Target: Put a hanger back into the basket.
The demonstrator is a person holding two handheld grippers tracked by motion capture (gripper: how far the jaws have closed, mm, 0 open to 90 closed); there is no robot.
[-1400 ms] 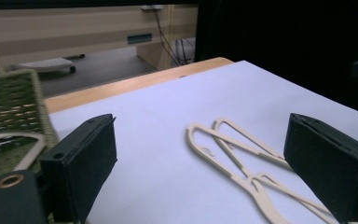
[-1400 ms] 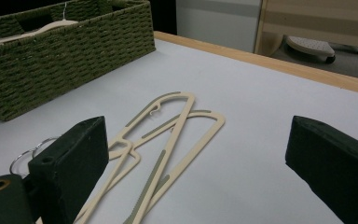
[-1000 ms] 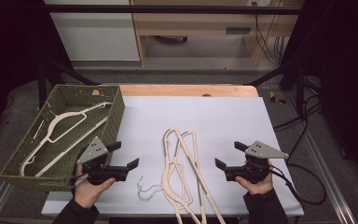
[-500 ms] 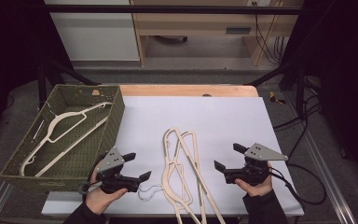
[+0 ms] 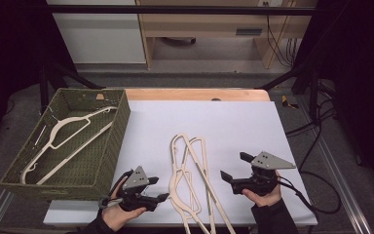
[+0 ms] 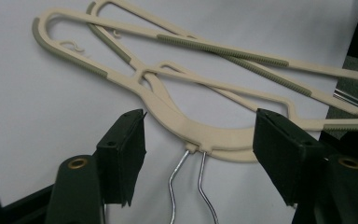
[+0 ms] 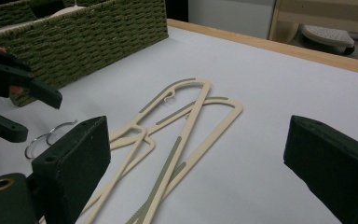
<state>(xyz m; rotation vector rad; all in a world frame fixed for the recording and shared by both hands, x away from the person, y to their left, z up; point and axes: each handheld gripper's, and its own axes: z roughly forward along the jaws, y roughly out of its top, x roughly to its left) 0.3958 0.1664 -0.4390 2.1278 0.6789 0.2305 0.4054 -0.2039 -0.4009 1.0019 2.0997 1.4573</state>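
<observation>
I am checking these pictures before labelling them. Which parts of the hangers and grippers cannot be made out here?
- Hangers on the table: in the high view, their lower ends are cut off by the bottom edge.
- Metal hooks: in the left gripper view, their curved ends run off the bottom edge.
- Hanger in the basket: its hook is too small to make out against the weave.

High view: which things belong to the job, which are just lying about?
In the job:
- hangers on the table, left gripper closing around their necks, not yet gripping
- basket, one hanger inside

Lying about:
- right gripper, open, idle
- cables on the floor
- white cabinet
</observation>
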